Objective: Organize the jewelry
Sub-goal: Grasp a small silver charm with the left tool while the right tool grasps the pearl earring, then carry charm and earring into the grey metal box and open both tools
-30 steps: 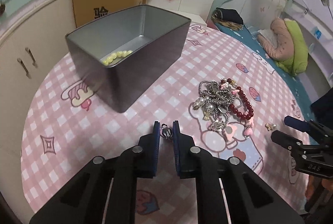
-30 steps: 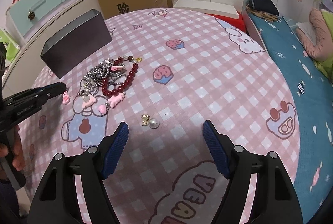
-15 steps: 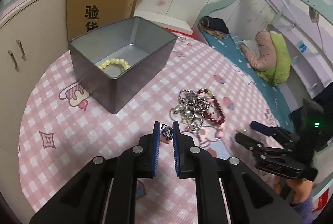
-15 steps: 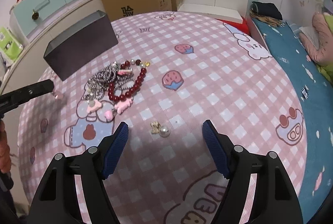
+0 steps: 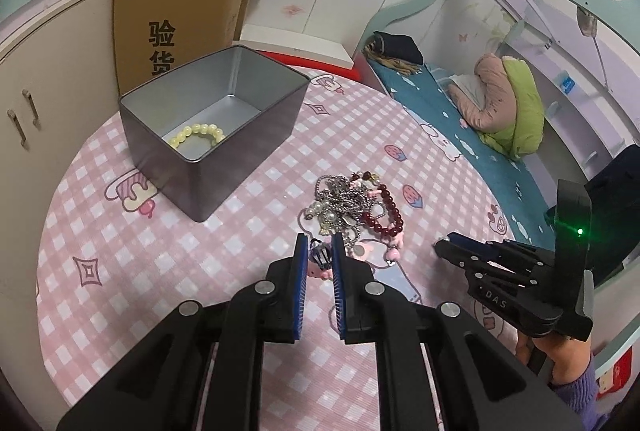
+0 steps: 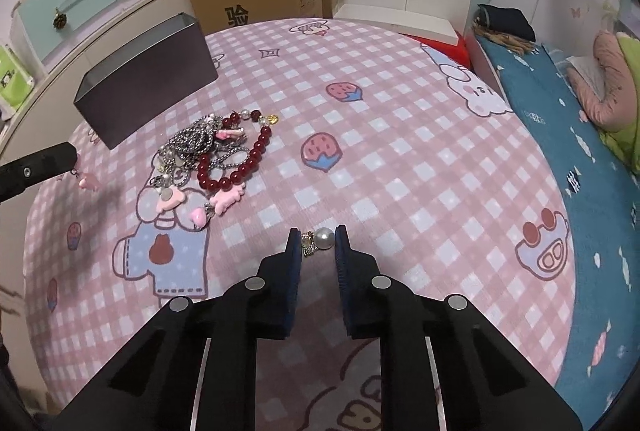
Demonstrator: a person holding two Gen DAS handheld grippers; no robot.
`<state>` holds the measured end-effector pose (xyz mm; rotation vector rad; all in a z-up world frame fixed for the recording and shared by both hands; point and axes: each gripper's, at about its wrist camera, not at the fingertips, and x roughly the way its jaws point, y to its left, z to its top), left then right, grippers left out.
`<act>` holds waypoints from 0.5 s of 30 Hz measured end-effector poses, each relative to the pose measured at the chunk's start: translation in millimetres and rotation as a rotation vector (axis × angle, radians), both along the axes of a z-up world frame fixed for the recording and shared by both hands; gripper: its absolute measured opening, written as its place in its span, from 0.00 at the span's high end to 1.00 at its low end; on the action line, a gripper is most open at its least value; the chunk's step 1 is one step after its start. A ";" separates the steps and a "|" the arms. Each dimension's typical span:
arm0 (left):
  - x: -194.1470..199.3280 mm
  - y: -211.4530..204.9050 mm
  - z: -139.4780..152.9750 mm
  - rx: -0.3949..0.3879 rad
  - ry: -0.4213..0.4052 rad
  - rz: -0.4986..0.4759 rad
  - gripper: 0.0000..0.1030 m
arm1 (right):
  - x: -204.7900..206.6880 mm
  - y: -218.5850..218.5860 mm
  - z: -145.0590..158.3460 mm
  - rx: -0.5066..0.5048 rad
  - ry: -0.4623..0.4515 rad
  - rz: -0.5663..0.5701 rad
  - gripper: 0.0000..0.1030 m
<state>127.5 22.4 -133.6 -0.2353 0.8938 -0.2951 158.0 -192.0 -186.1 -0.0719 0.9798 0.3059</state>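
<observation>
The left claw (image 5: pixel 320 258) grips a small charm (image 5: pixel 321 257), lifted off the tabletop (image 5: pixel 120 263); carry it ahead-left over the tin (image 5: pixel 224 135) before releasing. The right claw (image 6: pixel 318 243) brackets a pearl earring (image 6: pixel 320 239), nearly closed; squeeze gently so the pearl won't roll out.

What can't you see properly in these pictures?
- Tin box: in the right wrist view its near wall hides the inside.
- Yellow bead bracelet: in the left wrist view the box wall covers its near part.
- Charm in the left hand-held gripper: too small to identify.
- Jewelry pile: tangled, so the chains cannot be counted.
- Pearl earring: whether the right hand-held gripper squeezes it is unclear.
</observation>
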 end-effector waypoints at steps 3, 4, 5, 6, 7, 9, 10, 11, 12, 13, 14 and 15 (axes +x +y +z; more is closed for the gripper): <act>-1.1 -1.7 0.8 0.001 -0.002 -0.009 0.90 | -1.3 0.0 1.0 0.001 -0.001 -0.001 0.85; -1.8 -2.6 1.3 0.000 -0.003 -0.012 0.90 | -1.8 0.1 2.2 0.003 -0.002 0.000 0.85; -2.1 -3.7 1.7 0.000 -0.003 -0.016 0.90 | -2.6 0.4 3.5 0.003 -0.009 -0.001 0.85; -2.5 -4.7 1.8 0.001 -0.002 -0.019 0.90 | -3.2 0.8 5.7 0.001 -0.015 -0.002 0.85; -2.8 -5.0 2.1 0.000 -0.002 -0.023 0.90 | -3.3 1.9 6.8 -0.001 -0.012 0.004 0.85; -3.7 -7.4 2.1 0.000 0.000 -0.032 0.90 | -4.8 3.9 8.7 -0.012 -0.019 0.008 0.85; -4.2 -7.9 1.4 0.000 0.001 -0.034 0.90 | -5.2 4.6 9.3 -0.016 -0.020 0.009 0.85; -4.6 -8.3 1.6 -0.003 0.001 -0.038 0.90 | -5.7 4.5 10.0 -0.016 -0.021 0.009 0.85; -4.9 -8.9 2.2 -0.003 0.001 -0.043 0.90 | -6.3 4.1 11.7 -0.014 -0.025 0.006 0.85; -5.5 -9.4 3.1 -0.002 -0.001 -0.046 0.90 | -6.9 3.9 14.3 -0.013 -0.029 0.004 0.85; -6.0 -10.3 4.5 0.000 -0.004 -0.051 0.90 | -7.7 4.0 16.6 -0.011 -0.035 0.004 0.85; -6.4 -11.0 6.5 -0.003 -0.007 -0.057 0.90 | -8.2 4.1 20.8 -0.009 -0.043 0.005 0.85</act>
